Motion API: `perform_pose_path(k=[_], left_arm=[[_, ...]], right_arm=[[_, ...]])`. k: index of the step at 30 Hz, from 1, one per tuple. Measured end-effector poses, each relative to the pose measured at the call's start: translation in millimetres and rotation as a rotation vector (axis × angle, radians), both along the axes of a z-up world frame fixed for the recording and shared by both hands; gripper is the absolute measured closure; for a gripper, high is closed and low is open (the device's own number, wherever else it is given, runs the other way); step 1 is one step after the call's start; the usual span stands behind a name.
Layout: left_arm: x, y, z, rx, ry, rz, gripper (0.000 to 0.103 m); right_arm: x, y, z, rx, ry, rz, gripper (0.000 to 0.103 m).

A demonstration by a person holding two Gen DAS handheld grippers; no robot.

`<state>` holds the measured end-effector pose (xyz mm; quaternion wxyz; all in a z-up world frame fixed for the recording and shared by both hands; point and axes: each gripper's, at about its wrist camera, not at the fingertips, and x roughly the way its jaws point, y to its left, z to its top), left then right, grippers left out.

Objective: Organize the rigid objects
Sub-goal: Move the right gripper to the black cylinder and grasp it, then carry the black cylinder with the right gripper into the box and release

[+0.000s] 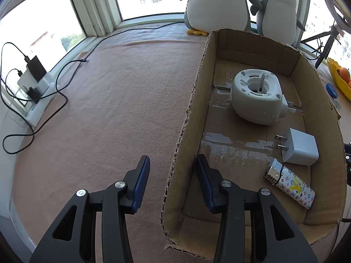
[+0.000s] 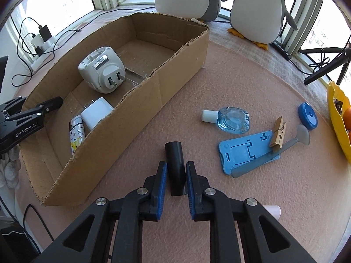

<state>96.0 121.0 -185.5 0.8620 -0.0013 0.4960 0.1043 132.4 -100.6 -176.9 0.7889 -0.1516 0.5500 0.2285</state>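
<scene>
A cardboard box (image 1: 188, 118) (image 2: 175, 70) holds a round white plug-in device (image 1: 256, 96) (image 2: 102, 72), a white charger (image 1: 300, 146) (image 2: 96, 112) and a patterned lighter (image 1: 289, 183) (image 2: 76, 134). My left gripper (image 1: 173, 164) is open and empty, its fingers straddling the box's left wall; it also shows in the right wrist view (image 2: 35, 109). My right gripper (image 2: 176, 166) is shut on a black cylinder (image 2: 175, 164) just above the pink mat, right of the box.
On the mat to the right lie a blue glass bottle (image 2: 232, 120), a blue phone stand (image 2: 243, 151), a wooden clothespin (image 2: 278, 134), a clear spatula (image 2: 291, 142) and a blue round lid (image 2: 308, 116). Two plush penguins (image 2: 258, 11) stand behind. A yellow tray (image 2: 337, 120) is at the right, chargers and cables (image 1: 33, 83) at the left.
</scene>
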Motion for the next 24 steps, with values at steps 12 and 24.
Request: perform_pose_path(k=[12,24], left_arm=[[0,0,0,-0.002,0.0,0.001,0.06],[0,0,-1,-0.013,-0.002,0.003,0.06]], right_arm=[[-4,-11,35,0.08,-0.036,-0.046,0.088],[-36,43,82,0.167,-0.089,0.119,0.088]])
